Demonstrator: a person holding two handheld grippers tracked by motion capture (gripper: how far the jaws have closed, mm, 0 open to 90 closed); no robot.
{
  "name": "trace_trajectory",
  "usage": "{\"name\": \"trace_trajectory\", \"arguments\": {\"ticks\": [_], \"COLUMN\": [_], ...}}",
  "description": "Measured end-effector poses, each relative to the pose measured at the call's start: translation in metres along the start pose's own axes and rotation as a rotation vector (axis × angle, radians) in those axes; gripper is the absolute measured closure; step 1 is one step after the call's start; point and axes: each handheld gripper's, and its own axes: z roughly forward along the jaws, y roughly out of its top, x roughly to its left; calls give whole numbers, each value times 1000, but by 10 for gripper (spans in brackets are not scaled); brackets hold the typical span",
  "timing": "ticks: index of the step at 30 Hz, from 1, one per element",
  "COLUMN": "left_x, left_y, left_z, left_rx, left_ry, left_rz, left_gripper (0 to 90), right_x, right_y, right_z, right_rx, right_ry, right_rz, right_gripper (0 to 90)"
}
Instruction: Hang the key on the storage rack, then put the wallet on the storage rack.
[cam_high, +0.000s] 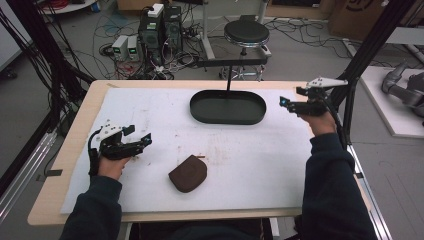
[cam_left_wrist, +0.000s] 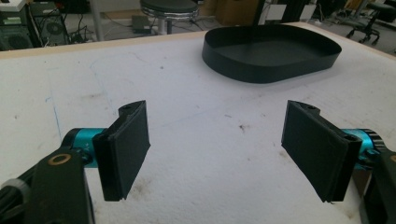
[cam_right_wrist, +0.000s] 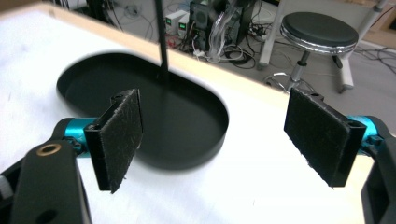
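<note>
At the left of the white foam-covered table (cam_high: 250, 170), the left gripper (cam_high: 141, 136) rests low near the mat, its jaws spread wide with nothing between them. Right of it, near the front edge, lies a small brown rounded leather pouch (cam_high: 188, 173), well apart from both grippers. Farther back, mid-table, sits a shallow black oval metal tray (cam_high: 228, 107). At the far right, the right gripper (cam_high: 285, 101) hovers just beside the tray's right end, jaws likewise spread and empty.

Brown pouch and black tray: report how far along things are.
Done: nothing visible; the black tray is empty. In hand: nothing; left tool and right tool are both open. Left: the brown pouch lies untouched on the white mat, presumably awaiting pickup.
</note>
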Motion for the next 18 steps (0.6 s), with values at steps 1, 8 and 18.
{"name": "trace_trajectory", "arguments": {"ticks": [1, 8, 18], "left_x": [0, -2, -4], "left_y": [0, 2, 3], "left_z": [1, 0, 5], "left_rx": [-8, -24, -4], "left_ry": [-7, -13, -48], "left_rz": [0, 8, 25], "left_gripper": [228, 199, 199], "right_x": [5, 32, 38], "right_y": [-7, -48, -59], "right_z": [-2, -2, 2], "right_rx": [12, 33, 34], "right_ry": [-9, -6, 2], "right_rz": [-10, -64, -54], "right_gripper": [200, 200, 201]}}
